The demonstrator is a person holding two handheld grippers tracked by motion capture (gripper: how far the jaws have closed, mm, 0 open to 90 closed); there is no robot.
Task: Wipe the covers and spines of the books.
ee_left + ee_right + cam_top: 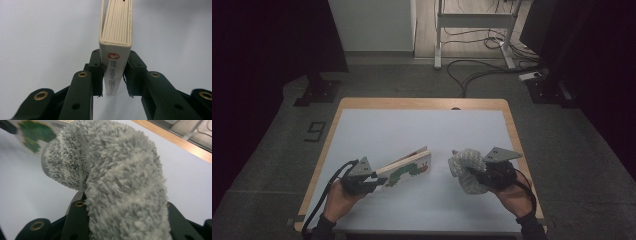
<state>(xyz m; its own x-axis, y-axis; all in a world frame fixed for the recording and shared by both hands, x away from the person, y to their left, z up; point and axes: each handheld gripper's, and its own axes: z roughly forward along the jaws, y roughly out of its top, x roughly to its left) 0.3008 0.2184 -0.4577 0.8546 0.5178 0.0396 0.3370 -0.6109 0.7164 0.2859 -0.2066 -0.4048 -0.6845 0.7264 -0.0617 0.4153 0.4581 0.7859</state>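
Note:
A thick board book (408, 169) with a green caterpillar on its white cover is held tilted above the table at front left. My left gripper (373, 177) is shut on its spine end; in the left gripper view the book (115, 50) stands edge-on with both black pads pressed on its covers, the gripper (114, 75) around the spine. At front right my right gripper (474, 172) is shut on a fluffy grey cloth (468, 167), lifted off the table. The cloth (117, 177) bulges over the jaws and hides the fingertips; the book (35, 135) shows at top left.
A pale blue-white mat (412, 135) covers the wooden table (422, 103). Beyond the far edge lie floor cables (472, 70), a white desk frame (472, 30) and dark stands (317, 92) at both sides.

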